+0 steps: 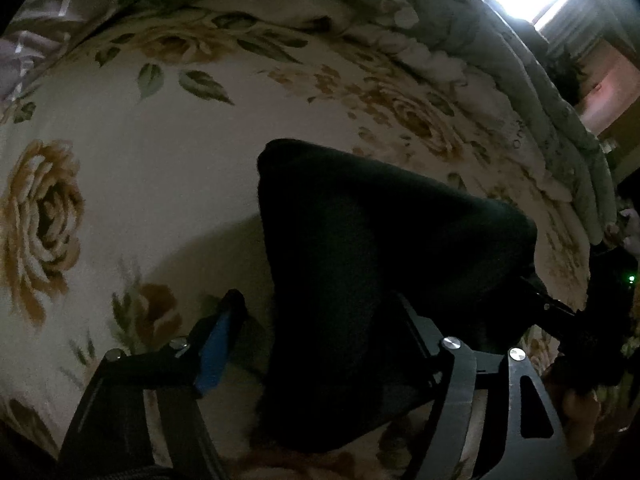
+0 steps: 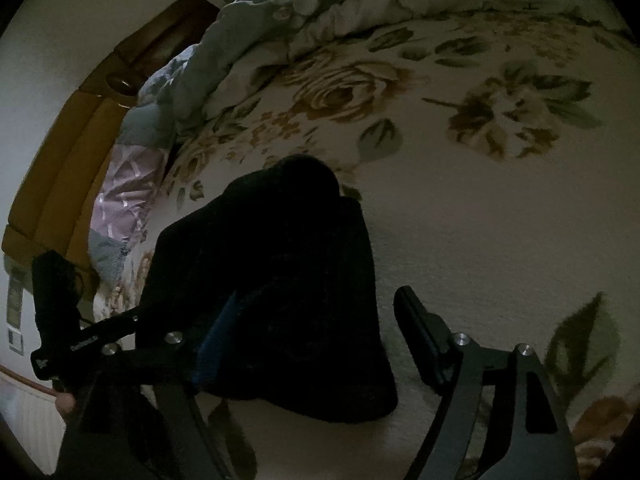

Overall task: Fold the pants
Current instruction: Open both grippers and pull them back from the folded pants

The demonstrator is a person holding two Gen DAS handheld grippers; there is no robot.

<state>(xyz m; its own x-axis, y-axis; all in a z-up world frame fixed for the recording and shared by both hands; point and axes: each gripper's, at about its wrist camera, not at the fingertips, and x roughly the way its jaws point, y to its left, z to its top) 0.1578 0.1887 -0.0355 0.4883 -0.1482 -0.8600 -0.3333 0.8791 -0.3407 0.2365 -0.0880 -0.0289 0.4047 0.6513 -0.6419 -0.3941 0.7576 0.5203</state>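
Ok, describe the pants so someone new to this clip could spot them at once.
Start from the cream bedspread printed with tan roses. On its open middle, short of the bunched grey-green quilt along the far edge, lies a compact bundle: the pants. They are the only plain black thing on the patterned bedding.

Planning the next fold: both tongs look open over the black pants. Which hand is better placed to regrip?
Probably left: the left tongs, open, straddle the pants squarely; the right tongs have fabric against one finger, bare bedspread beside the other.
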